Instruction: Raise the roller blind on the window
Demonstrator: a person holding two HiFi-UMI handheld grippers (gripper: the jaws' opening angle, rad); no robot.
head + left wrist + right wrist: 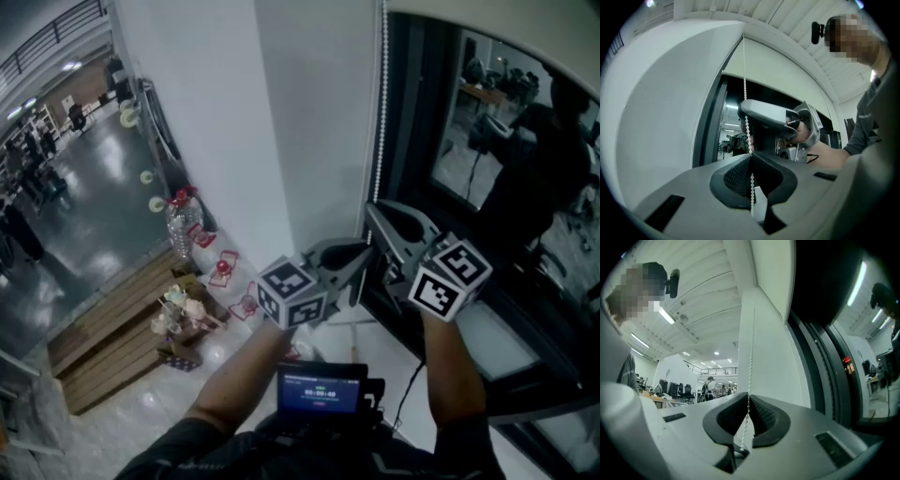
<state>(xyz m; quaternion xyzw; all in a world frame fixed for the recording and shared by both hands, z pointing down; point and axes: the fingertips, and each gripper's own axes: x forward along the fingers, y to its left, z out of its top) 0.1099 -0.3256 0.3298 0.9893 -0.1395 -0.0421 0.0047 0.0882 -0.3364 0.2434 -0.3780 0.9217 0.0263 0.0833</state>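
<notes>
Step in hand, raising: my left hand-held gripper (750, 159) and right hand-held gripper (748, 401), just above, both clamp the bead chain (379, 141); next, I judge, a downward pull.

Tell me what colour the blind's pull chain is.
The bead chain is white, a string of small round beads. It shows clearest in the left gripper view.

bead chain (745, 93): white | roller blind (787, 75): cream | marker cube (291, 292): black-white squares
</notes>
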